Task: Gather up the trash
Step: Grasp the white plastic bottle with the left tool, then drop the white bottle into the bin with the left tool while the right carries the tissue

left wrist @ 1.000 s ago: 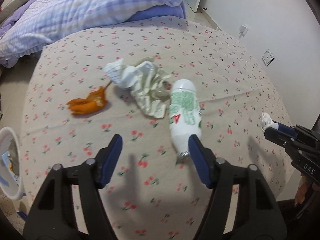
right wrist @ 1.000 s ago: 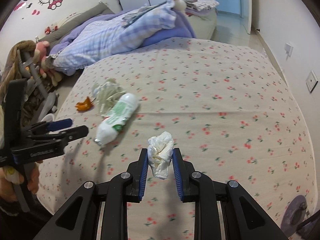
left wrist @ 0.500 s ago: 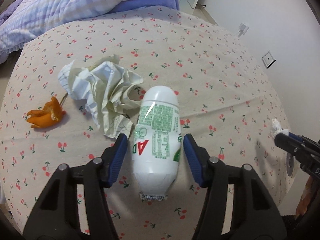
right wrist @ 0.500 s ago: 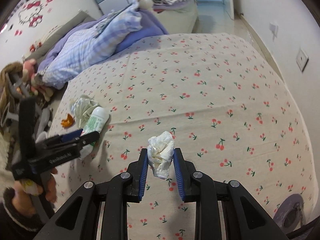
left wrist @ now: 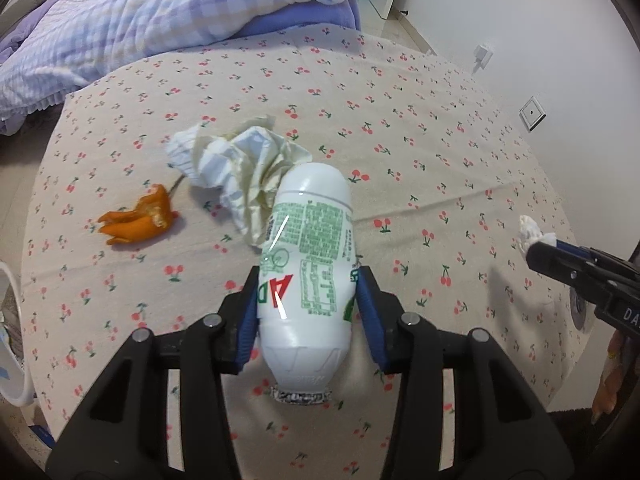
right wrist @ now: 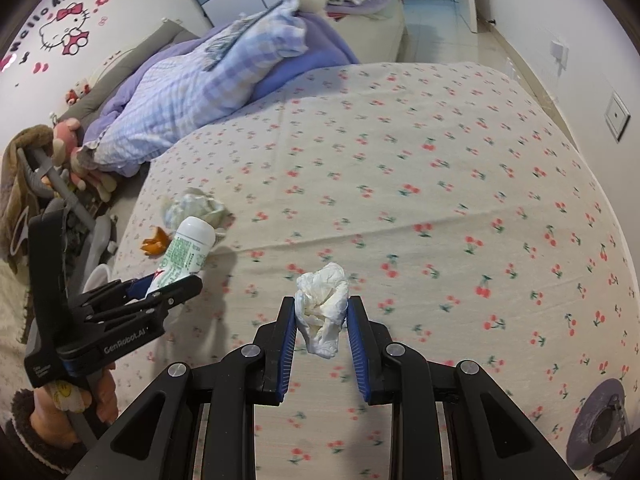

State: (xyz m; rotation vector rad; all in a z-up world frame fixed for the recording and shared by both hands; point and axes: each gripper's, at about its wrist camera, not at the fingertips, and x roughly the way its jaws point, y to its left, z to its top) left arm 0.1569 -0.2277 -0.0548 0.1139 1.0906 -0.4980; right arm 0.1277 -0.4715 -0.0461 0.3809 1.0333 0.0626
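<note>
A white bottle (left wrist: 308,248) with green print lies on the cherry-print bed sheet (left wrist: 420,152), its cap end toward me. My left gripper (left wrist: 308,280) straddles its lower half; the jaws are closing and both blue pads touch its sides. The right wrist view shows the same bottle (right wrist: 188,252) in the left gripper (right wrist: 176,284), which a hand holds. My right gripper (right wrist: 321,306) is shut on a crumpled white tissue (right wrist: 322,308), held above the sheet. Beside the bottle lie a crumpled paper wrapper (left wrist: 240,164) and an orange peel (left wrist: 136,224).
A rumpled lilac checked quilt (left wrist: 160,20) covers the far end of the bed. A white bin rim (left wrist: 12,360) shows at the left edge, below the bed. The wall with sockets (left wrist: 532,108) runs along the right. A round grey object (right wrist: 600,424) sits on the floor.
My left gripper went forward over the bottle and its jaws narrowed from wide apart until they touch it. The right gripper kept the tissue and tilted slightly.
</note>
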